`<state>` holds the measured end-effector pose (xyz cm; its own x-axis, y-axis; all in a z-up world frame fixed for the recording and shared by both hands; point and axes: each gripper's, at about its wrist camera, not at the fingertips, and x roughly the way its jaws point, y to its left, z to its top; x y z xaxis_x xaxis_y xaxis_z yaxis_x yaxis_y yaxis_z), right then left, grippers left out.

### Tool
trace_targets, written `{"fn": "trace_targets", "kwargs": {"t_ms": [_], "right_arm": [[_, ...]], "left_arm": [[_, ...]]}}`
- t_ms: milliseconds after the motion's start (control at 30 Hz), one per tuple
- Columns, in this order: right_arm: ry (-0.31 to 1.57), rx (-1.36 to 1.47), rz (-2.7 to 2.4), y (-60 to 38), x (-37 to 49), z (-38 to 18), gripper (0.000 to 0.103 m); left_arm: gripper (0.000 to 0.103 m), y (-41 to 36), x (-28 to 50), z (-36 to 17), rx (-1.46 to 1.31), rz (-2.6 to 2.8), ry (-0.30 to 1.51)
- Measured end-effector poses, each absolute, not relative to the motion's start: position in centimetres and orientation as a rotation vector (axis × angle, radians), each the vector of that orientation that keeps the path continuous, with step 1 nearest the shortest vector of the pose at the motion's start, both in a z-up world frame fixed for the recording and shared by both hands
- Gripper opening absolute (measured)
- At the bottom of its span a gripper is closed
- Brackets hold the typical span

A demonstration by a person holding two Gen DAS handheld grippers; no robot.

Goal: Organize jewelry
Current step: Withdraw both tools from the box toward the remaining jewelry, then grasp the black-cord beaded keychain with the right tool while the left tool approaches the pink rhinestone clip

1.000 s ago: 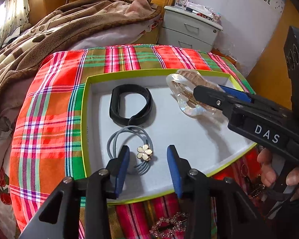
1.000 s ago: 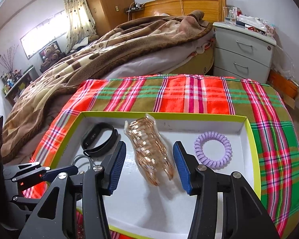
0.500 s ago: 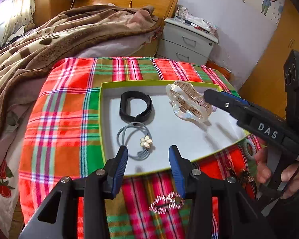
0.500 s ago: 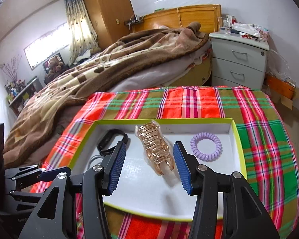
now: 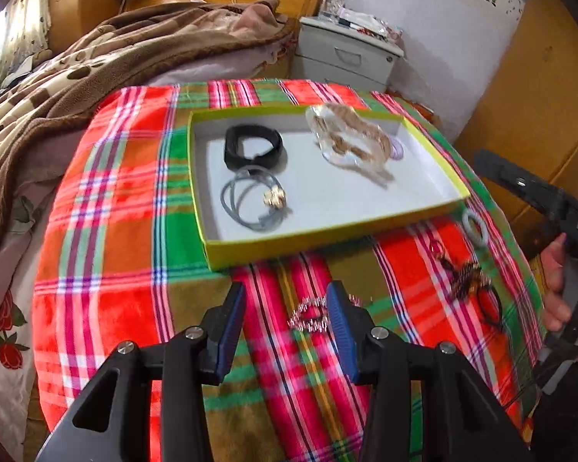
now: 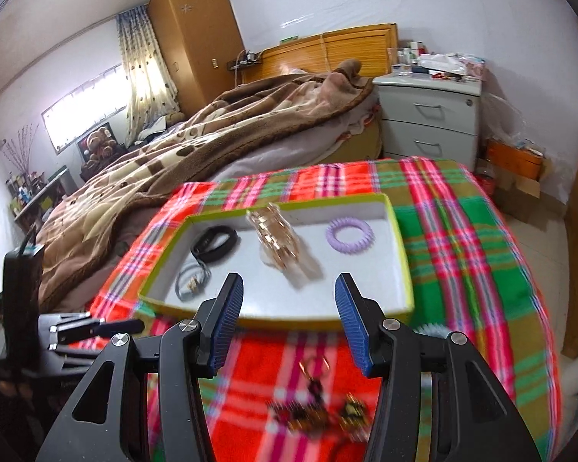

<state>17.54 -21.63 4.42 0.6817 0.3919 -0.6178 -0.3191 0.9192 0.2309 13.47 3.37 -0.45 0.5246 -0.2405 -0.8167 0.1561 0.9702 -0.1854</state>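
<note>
Jewelry tray, rectangular cardboard, holds ribbed rose-gold bangle.

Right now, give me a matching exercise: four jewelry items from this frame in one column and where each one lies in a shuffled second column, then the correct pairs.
Items:
1. black band
2. purple coil hair tie
3. sparkly rhinestone clip
4. grey hair tie with gold flower

Places:
A. on the plaid cloth, between the left gripper's fingertips
B. far left area of the tray
C. right end of the tray
D. near left area of the tray

Pairs: 1-B, 2-C, 3-A, 4-D
</note>
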Motion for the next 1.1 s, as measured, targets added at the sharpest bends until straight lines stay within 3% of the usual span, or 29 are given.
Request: {"fn": "trace_targets", "kwargs": {"t_ms": [533, 1100], "right_arm": [[0.769, 0.17, 0.251, -28.0, 11.5, 1.7, 0.051], [0.867, 0.054, 0.244, -27.5, 11.0, -1.3, 0.051]], "left_arm": [[0.045, 0.4, 12.4, -2.0, -0.041, -0.342, 1.026], [0.045, -2.2, 9.3, -1.9, -0.02, -0.383, 1.04]]}}
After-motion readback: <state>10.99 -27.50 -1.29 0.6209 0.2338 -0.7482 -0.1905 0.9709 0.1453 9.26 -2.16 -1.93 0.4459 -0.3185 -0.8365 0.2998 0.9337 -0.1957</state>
